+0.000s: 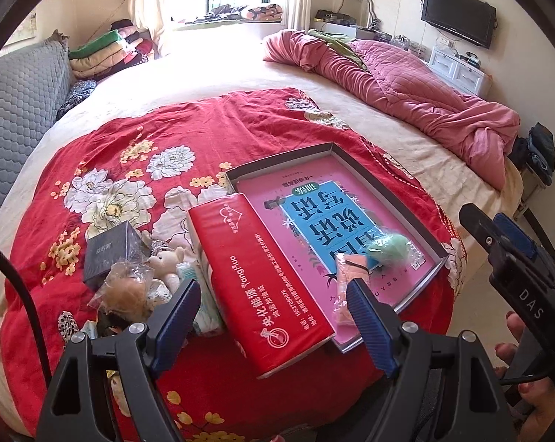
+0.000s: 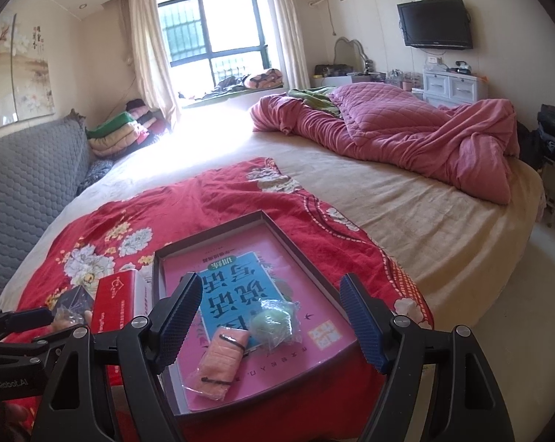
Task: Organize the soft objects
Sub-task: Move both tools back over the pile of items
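Note:
A shallow dark-rimmed box (image 1: 285, 156) (image 2: 211, 237) lined with a pink and blue cover lies on the red floral cloth (image 1: 167, 129). In it are a bagged green ball (image 1: 388, 246) (image 2: 272, 322) and a bagged pink soft roll (image 1: 342, 287) (image 2: 222, 357). My right gripper (image 2: 270, 320) (image 1: 493, 224) hovers open above these two, touching neither. A red tissue pack (image 1: 262, 287) (image 2: 117, 302) lies left of the box, under my open left gripper (image 1: 273, 313) (image 2: 27, 322), its pads clear of it. Further left sit a small plush bear (image 1: 167, 261), a bagged brown plush (image 1: 124, 291) and a black box (image 1: 111, 254).
A crumpled pink quilt (image 1: 406, 84) (image 2: 406, 129) covers the bed's far right. The grey padded headboard (image 1: 16, 110) runs along the left, with folded blankets (image 1: 104, 51) beyond it. A hand (image 1: 513, 350) holds the right gripper at the bed's near right edge.

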Demonstrator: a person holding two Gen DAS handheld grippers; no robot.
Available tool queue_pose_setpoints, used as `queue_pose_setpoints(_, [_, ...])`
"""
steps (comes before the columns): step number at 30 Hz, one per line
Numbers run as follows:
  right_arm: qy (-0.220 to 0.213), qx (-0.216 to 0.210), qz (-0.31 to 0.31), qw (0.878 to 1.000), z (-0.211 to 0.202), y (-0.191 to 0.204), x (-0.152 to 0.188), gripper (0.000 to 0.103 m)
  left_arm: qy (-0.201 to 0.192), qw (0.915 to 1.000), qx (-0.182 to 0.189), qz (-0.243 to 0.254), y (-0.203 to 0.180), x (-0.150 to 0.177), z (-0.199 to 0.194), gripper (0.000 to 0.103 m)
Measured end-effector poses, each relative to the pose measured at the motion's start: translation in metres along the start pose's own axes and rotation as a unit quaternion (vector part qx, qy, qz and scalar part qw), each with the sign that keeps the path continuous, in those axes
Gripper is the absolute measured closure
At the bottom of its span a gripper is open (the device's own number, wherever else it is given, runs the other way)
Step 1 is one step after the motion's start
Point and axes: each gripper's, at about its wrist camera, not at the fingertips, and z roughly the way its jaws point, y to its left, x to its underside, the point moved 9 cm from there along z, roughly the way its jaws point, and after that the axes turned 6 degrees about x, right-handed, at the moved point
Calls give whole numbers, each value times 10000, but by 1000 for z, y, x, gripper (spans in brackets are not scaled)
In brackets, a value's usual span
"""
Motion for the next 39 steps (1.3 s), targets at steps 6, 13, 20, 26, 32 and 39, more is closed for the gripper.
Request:
queue_pose_setpoints(6, [-89, -132, -191, 9997, -11, 19, -7, 25, -41, 10000, -60, -65, 13, 3, -8, 22])
queue_pose_setpoints(13, [-66, -323, -409, 9986, -23, 45, -8, 25, -137, 9997, -116, -181, 29, 6, -20, 22])
queue_pose_setpoints(20, [-86, -496, -699, 9963, -35, 76, -8, 25, -264, 9986, -190, -418, 57, 8, -36, 22])
queue_pose_setpoints(26, [-94, -696, -953, 9930, -45, 104, -4, 25, -307, 9974, -271, -590, 82, 16, -46, 22])
queue_pose_setpoints(32, [28, -976, -1022, 9900, -48, 128, 3, 25, -326, 9955, -357, -810, 110, 25, -57, 22])
queue_pose_setpoints(39, [6, -1066, -1251, 9864, -51, 148, 7, 25, -305, 9930, -487, -1030, 140, 40, -67, 22])
